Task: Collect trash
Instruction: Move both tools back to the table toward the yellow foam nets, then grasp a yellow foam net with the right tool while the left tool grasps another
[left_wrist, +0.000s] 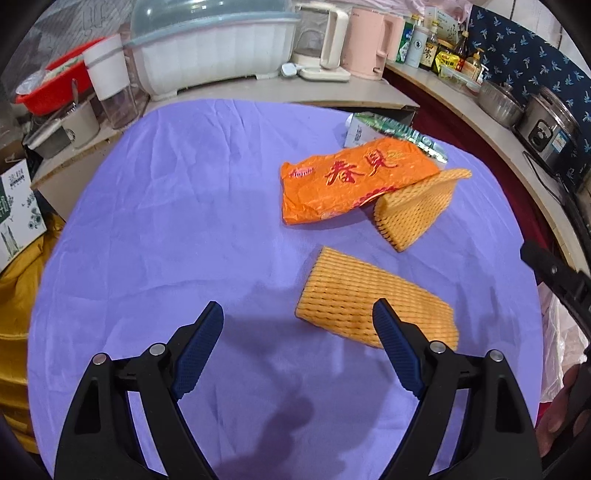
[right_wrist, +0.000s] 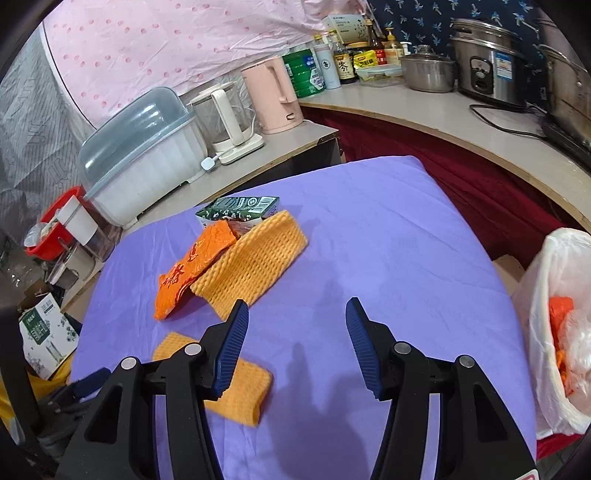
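Note:
On the purple cloth (left_wrist: 184, 221) lie an orange wrapper with red characters (left_wrist: 351, 184), a green and white carton (left_wrist: 391, 131) behind it, and two yellow foam nets: the far one (left_wrist: 417, 210) tucked under the wrapper, the near one (left_wrist: 373, 299) flat. My left gripper (left_wrist: 297, 314) is open and empty, its right finger over the near net. My right gripper (right_wrist: 297, 310) is open and empty above bare cloth (right_wrist: 369, 240); the wrapper (right_wrist: 192, 266), carton (right_wrist: 240, 208), far net (right_wrist: 255, 262) and near net (right_wrist: 240, 391) lie to its left.
A white plastic trash bag (right_wrist: 554, 332) holding orange scraps stands off the table's right edge. Behind the table a counter holds a covered dish rack (left_wrist: 210, 51), kettles (left_wrist: 369, 44), bottles and pots (right_wrist: 484, 62). A red basin (left_wrist: 59, 81) and a box (left_wrist: 18, 210) sit left.

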